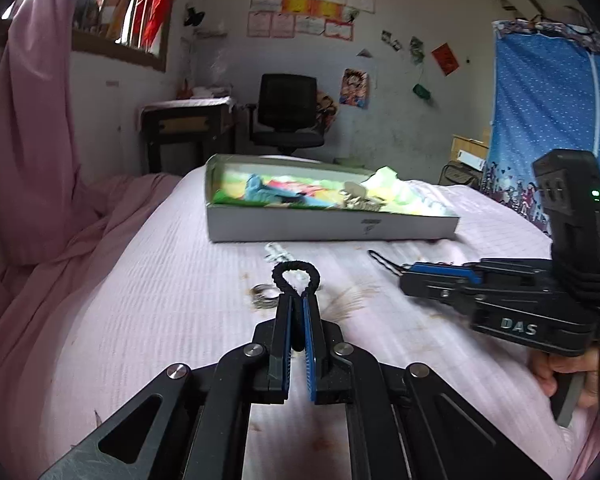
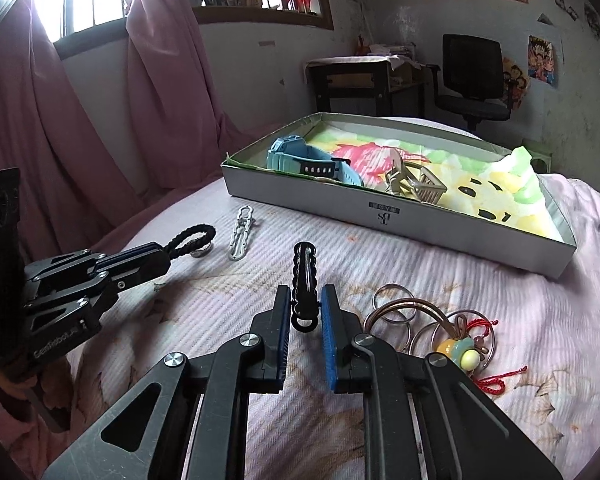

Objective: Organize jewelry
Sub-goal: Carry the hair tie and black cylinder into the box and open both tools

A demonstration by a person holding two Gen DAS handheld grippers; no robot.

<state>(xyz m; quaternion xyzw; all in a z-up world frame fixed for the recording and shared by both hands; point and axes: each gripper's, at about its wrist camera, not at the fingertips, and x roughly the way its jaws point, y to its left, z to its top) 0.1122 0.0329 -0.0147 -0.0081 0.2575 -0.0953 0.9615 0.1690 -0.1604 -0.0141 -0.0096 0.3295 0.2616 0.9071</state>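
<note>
We are working over a bed (image 2: 380, 264) dressed in a pale pink ribbed cover, with pink curtains at the window behind and a desk and office chair against the far wall. Near the far edge of the bed sits a shallow cardboard box (image 2: 400, 216), already holding a light blue watch (image 2: 312, 162) and a tan claw-style hair clip (image 2: 414, 184).

Our left claw (image 1: 298, 300) is pinched shut on a black braided loop (image 1: 296, 276), probably a hair tie or bracelet, which sticks out past the fingertips. From this claw the box (image 1: 332, 226) lies straight ahead at 12 o'clock, so we judge the carry to be a plain forward move over the near wall.

Our right claw (image 2: 306, 308) is parted, its pads on either side of a black scalloped hair clip (image 2: 305, 280) but not yet squeezing it. The clip's long axis runs from 6 to 12 o'clock, parallel with the fingers, so closing would press on its long sides. From here the box is at about 1 o'clock.

On the cover, a white scalloped clip (image 2: 242, 232) lies at 11 o'clock of the right claw, nearer the left one; a cluster of metal bangles and red-corded charms (image 2: 432, 328) sits at 3 o'clock, just beside the right claw.
</note>
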